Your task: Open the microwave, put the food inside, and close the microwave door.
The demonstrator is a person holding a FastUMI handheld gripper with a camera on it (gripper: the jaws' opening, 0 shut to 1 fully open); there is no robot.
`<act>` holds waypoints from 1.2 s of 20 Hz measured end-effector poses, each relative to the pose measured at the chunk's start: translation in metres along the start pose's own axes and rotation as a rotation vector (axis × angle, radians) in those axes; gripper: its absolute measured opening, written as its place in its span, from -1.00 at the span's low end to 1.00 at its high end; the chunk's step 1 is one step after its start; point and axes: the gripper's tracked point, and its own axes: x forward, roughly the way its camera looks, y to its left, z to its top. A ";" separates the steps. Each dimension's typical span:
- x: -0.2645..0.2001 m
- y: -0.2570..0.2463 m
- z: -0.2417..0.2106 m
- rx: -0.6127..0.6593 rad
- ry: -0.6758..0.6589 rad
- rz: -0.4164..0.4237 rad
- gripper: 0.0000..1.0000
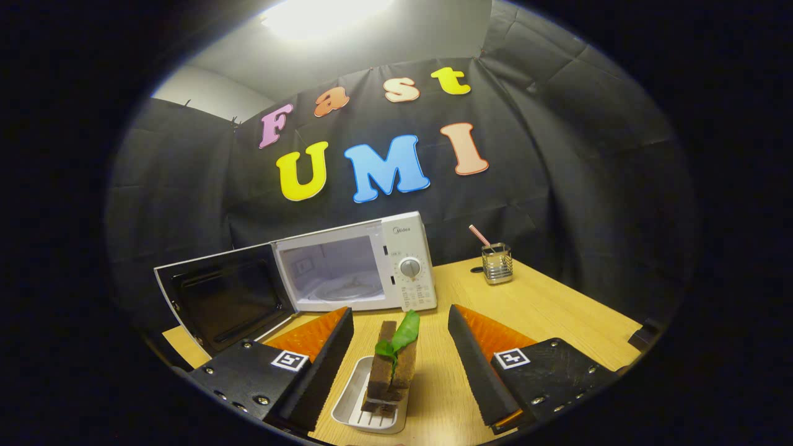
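Your gripper (401, 356) is spread wide, fingers well apart, nothing pinched btwn them. The food, a brown sandwich (391, 371) w/ a green leaf (401, 334) poking out the top, stands upright on its edge in a small white ribbed tray (358, 402). Tray sits on the wooden counter (545, 310), right btwn your two fingers, a bit nearer the left finger (322, 365) than the right finger (480, 365). Neither pad touches the sandwich; there's a clear gap on both sides. Can't tell if the left finger's lower edge touches the tray rim.

Beyond the fingers, straight ahead and slightly left, is the white microwave (359, 266). Its door (223, 300) is already swung open to the left, dark inner face toward you. Cavity is lit, w/ the glass turntable (344, 290) visible inside. Control panel w/ a round dial (409, 267) is on the microwave's right side.

Further right on the counter, well apart from the microwave, there's a small metal mesh cup (497, 263) w/ a striped straw (479, 235) leaning out of it.
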 end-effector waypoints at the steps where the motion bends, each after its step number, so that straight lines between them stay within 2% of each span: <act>1: 0.000 -0.001 -0.010 0.000 0.019 -0.001 0.87; 4: 0.001 -0.001 -0.026 0.001 0.052 -0.003 0.78; 6: 0.004 -0.004 -0.035 -0.015 0.064 -0.021 0.58; 8: 0.003 0.003 -0.040 -0.016 0.076 0.002 0.54; 9: 0.005 0.005 -0.043 -0.014 0.080 0.015 0.18; 10: 0.005 0.007 -0.042 -0.006 0.076 0.025 0.07; 12: 0.007 0.007 -0.041 0.001 0.076 0.023 -0.40; 13: 0.005 0.006 -0.039 0.009 0.073 0.017 -0.55; 24: 0.014 0.023 0.014 0.003 -0.025 0.046 -0.56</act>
